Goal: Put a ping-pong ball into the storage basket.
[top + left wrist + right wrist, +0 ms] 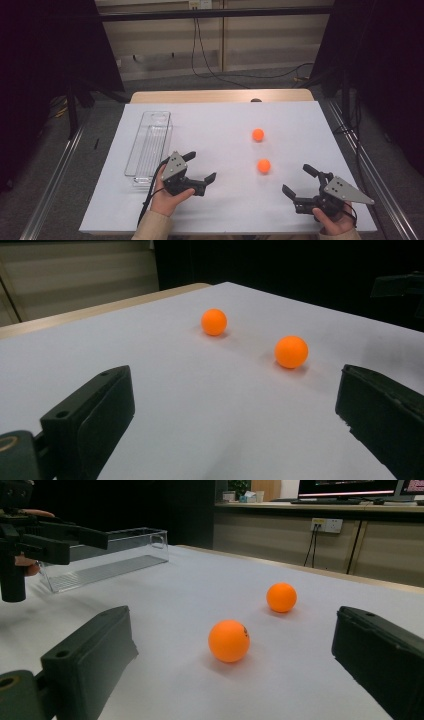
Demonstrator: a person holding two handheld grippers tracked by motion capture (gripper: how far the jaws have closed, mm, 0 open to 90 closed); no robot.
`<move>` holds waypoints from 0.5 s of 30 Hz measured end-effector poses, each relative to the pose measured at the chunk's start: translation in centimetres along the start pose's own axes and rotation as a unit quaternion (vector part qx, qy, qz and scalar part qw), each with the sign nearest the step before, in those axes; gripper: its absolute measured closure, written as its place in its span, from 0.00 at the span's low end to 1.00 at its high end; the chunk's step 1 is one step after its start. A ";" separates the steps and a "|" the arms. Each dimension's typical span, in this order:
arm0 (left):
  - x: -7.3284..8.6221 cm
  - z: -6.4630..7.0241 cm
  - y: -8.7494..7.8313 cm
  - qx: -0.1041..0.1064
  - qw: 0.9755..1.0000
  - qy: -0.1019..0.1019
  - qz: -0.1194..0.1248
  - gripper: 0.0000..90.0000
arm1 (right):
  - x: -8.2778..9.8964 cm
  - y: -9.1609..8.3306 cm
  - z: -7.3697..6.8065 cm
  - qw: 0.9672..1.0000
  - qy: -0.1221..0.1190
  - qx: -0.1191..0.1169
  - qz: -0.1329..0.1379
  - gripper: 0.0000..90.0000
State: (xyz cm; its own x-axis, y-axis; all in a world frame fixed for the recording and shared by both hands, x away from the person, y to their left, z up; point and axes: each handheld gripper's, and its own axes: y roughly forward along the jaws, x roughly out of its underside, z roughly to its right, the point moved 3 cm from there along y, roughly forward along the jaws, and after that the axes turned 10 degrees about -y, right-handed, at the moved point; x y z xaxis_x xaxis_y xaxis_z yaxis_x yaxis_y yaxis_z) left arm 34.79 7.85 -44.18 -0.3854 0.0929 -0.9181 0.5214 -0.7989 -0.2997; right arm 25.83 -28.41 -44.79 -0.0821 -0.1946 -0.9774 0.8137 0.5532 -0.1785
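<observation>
Two orange balls [263, 166] [258, 134] on white table, apart, untouched.

Clear tray [149, 145] on white table [220, 125]

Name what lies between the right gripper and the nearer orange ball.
Nothing: bare white table between right gripper and nearer orange ball, clearest in the right gripper view.

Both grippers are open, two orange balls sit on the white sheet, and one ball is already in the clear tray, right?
Not quite. The clear tray holds no ball; both orange balls lie on the white sheet, as the high view shows. The left gripper and right gripper are open.
</observation>
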 end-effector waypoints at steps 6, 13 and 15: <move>0.0 0.0 0.4 0.002 1.000 -0.005 -0.003 0.03 | 0.0 0.0 0.0 1.000 0.000 -0.001 0.000 0.03; -0.1 0.3 0.9 0.008 1.000 -0.003 -0.011 0.03 | 0.0 0.0 0.0 1.000 0.001 -0.001 0.001 0.03; -0.1 0.4 1.0 0.009 1.000 -0.005 -0.011 0.03 | 0.0 0.0 0.0 1.000 0.001 0.000 0.000 0.03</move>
State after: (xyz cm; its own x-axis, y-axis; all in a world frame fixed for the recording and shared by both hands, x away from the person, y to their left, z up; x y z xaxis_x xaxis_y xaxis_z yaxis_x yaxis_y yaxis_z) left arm 35.06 6.79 -44.33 -0.4040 0.1058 -0.9086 0.4985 -0.8074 -0.3156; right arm 25.84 -28.39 -44.80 -0.0830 -0.1926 -0.9778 0.8134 0.5537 -0.1781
